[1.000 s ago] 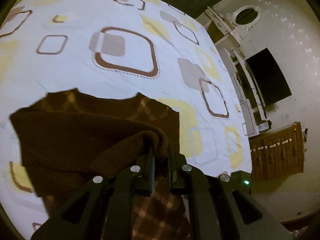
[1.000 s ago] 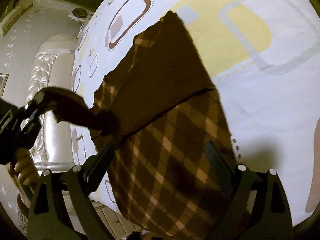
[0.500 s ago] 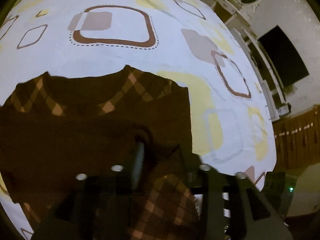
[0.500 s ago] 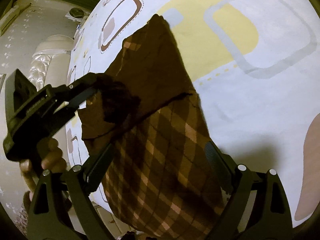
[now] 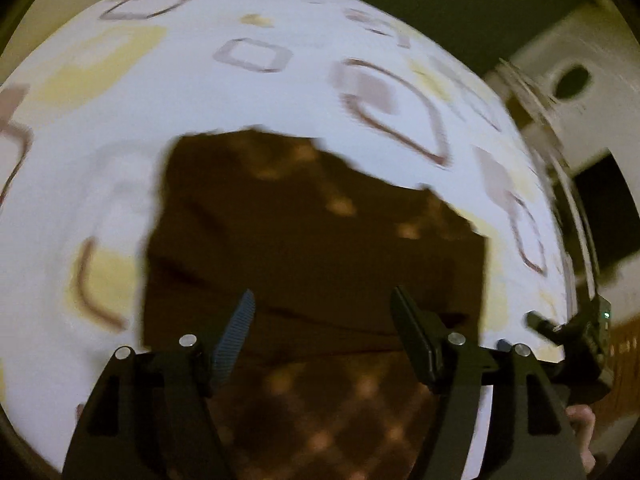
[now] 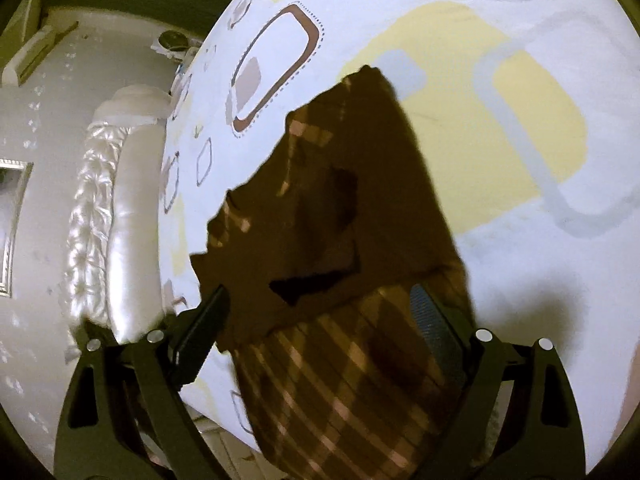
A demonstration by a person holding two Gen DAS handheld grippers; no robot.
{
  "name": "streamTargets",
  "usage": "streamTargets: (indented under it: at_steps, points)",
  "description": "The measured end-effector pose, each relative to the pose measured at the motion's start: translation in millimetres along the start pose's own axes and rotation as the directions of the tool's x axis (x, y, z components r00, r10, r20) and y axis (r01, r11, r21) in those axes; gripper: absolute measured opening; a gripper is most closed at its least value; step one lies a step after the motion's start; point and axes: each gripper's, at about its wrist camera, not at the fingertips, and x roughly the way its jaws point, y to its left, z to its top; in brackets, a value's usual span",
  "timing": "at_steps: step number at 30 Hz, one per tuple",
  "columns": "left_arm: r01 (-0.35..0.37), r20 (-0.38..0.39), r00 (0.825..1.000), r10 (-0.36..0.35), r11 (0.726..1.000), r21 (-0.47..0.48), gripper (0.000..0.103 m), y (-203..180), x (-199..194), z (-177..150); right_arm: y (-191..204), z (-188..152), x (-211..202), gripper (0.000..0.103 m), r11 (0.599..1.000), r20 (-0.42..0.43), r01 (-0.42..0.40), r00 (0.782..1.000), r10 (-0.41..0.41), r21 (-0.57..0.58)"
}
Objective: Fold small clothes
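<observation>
A small brown plaid garment (image 5: 316, 248) lies on the patterned bed sheet (image 5: 120, 160), with a plain brown part folded across its plaid body. My left gripper (image 5: 324, 312) is open and empty just above the folded part; this view is motion-blurred. In the right wrist view the same garment (image 6: 360, 220) stretches away from me, plaid at the near end. My right gripper (image 6: 320, 312) is open, its jaws spread on either side of the garment's near part, holding nothing.
The sheet (image 6: 500, 100) is white with yellow and brown squares. A padded white headboard (image 6: 116, 216) runs along the bed's left edge. A dark screen (image 5: 604, 220) and a wooden cabinet stand beyond the bed's right side. The other gripper (image 5: 576, 328) shows at right.
My left gripper opened and let go of the brown sleeve, which now lies folded across the garment. The left gripper has left the right wrist view. The right gripper stayed open.
</observation>
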Motion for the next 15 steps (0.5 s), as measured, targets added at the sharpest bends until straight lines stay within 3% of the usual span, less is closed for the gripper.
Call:
streamTargets:
  at_steps: [2,4,7,11,15]
  points:
    - [-0.028,-0.007,1.000,0.028,0.998,-0.060,0.070,26.0,-0.3,-3.1,-2.8,9.0,11.8,0.090,0.997,-0.005,-0.059,0.998,0.060,0.055]
    - [-0.057,-0.014,0.998,0.056,0.995,-0.083,0.070,40.1,2.2,-6.9,-14.6,14.5,26.0,0.085,0.971,-0.018,-0.143,0.989,0.149,0.192]
    - [-0.081,-0.021,0.997,0.079,0.990,-0.117,0.070,56.0,4.3,-13.6,-31.5,8.9,45.2,0.084,0.883,0.001,-0.251,0.962,0.273,0.397]
    - [-0.079,-0.028,0.997,0.075,0.987,-0.140,0.070,64.8,5.5,-19.0,-25.6,-1.8,66.3,0.083,0.859,-0.024,-0.255,0.955,0.296,0.444]
    - [-0.077,-0.032,0.997,0.073,0.989,-0.128,0.070,64.5,10.9,-16.6,-27.3,-1.8,72.6,0.081,0.839,0.036,-0.267,0.958,0.284,0.474]
